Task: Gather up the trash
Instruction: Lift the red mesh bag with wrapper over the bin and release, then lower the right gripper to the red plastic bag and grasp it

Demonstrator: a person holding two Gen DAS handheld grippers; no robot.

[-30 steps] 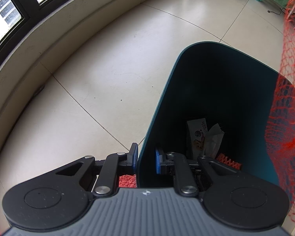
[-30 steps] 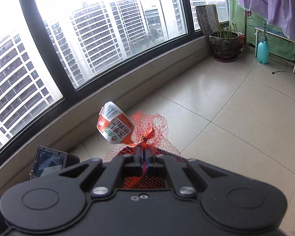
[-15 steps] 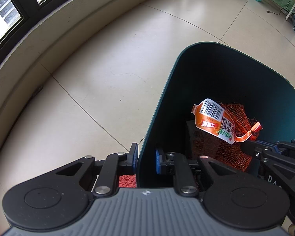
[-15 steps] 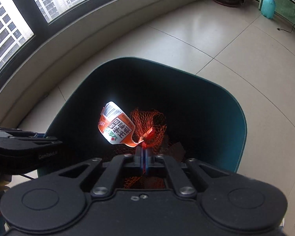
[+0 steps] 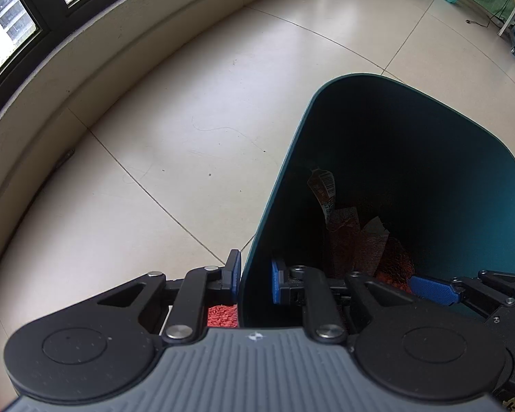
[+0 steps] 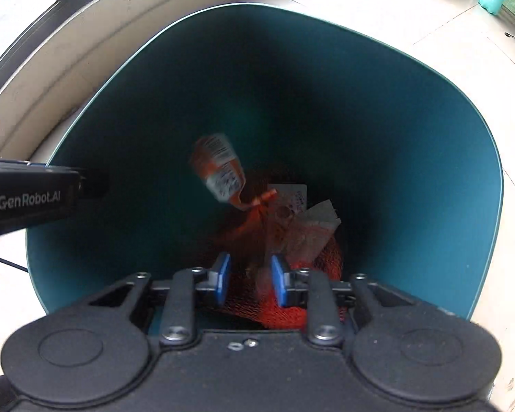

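Right wrist: right gripper point(image 6: 247, 279) jaws have just been opening, empty; net bag point(image 6: 243, 202) drops into bin point(image 6: 463, 137). Left gripper point(image 5: 255, 274) clamps bin rim. Release step; next, lift out, find more trash.

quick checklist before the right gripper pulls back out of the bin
1. Right gripper jaws have just been opening, and a gap shows between the pads: ok.
2. Red net bag is clear of the pads and lies down in the bin, its label blurred: ok.
3. Net not snagged on a finger: cannot tell, mesh shows right behind the jaws.
4. Left gripper clamps the bin wall: ok.
5. Bin has room above the paper scraps: ok.
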